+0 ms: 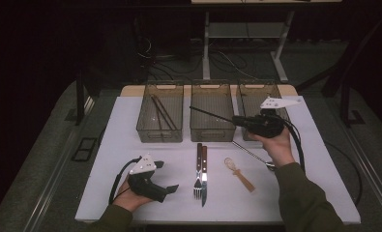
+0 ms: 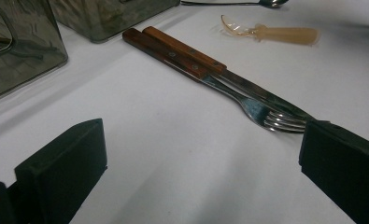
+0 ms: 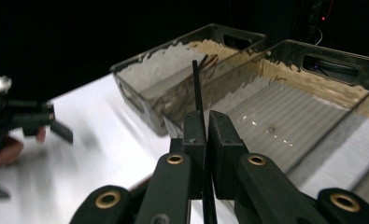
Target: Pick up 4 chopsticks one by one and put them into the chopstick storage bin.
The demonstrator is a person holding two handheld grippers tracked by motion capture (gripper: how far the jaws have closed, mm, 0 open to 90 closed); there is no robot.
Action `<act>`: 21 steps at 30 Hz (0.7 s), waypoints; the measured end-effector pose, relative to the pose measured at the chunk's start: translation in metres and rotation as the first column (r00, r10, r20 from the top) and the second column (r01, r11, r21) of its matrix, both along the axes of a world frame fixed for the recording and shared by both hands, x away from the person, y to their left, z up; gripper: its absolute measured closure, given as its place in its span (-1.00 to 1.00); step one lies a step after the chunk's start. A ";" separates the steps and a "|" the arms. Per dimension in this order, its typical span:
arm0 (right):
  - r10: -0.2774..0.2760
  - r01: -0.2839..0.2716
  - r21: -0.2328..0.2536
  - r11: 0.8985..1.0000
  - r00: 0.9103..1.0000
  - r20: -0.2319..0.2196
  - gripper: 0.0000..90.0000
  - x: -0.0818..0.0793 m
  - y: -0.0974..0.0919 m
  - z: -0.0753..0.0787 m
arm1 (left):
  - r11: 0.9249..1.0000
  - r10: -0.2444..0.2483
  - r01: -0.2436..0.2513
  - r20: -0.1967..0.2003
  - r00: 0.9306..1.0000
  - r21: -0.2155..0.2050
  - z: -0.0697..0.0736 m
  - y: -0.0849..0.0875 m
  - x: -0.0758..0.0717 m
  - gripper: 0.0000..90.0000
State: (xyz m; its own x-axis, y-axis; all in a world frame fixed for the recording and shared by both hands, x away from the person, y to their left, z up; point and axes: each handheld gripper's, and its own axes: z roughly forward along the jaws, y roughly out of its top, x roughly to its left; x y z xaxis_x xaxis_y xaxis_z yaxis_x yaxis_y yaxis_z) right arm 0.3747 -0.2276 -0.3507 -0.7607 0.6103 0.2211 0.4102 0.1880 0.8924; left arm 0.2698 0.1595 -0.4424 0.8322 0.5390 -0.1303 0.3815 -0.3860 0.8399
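While our right gripper [image 3: 205, 135] carries its load toward the back of the table, we note:

Right jaws: pressed together on a thin dark chopstick [image 1: 210, 115], clamped near one end, the rest jutting out past the pads.

Chopstick axis: in the high view it runs nearly level, pointing left and slightly toward the far edge, its free tip over the middle basket [image 1: 213, 136].

Key relation: the left basket [image 1: 160, 137] already holds similar dark sticks [image 1: 162, 113] lying lengthwise, front to back. It sits left of our right jaws, beyond the middle basket. We judge that the stick must travel further left and turn to match that long axis before we let go.

Left gripper [image 1: 168, 176]: jaws wide apart, nothing between them, resting near the front left part of the table.

Nearer hand: the right one, since it holds the stick; the left idles.

Further out: fork [image 2: 247, 105] and knife [image 2: 205, 65] lie side by side at front centre, wooden handles toward the baskets; a pale plastic spoon [image 1: 239, 174] right of them; a metal spoon [image 1: 254, 155] under our right hand; the right basket [image 1: 249, 96] behind that gripper.
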 end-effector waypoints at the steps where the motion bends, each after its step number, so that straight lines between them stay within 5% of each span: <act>1: -0.008 0.008 -0.004 1.000 1.000 0.001 0.91 0.003 0.005 0.001 | 1.000 -0.001 0.001 0.002 1.000 -0.001 0.000 0.000 0.000 -1.00; 21: -0.074 0.073 -0.087 0.994 0.997 -0.004 0.91 0.052 0.097 0.012 | 1.000 0.001 -0.001 0.011 1.000 0.015 0.001 0.001 0.002 -1.00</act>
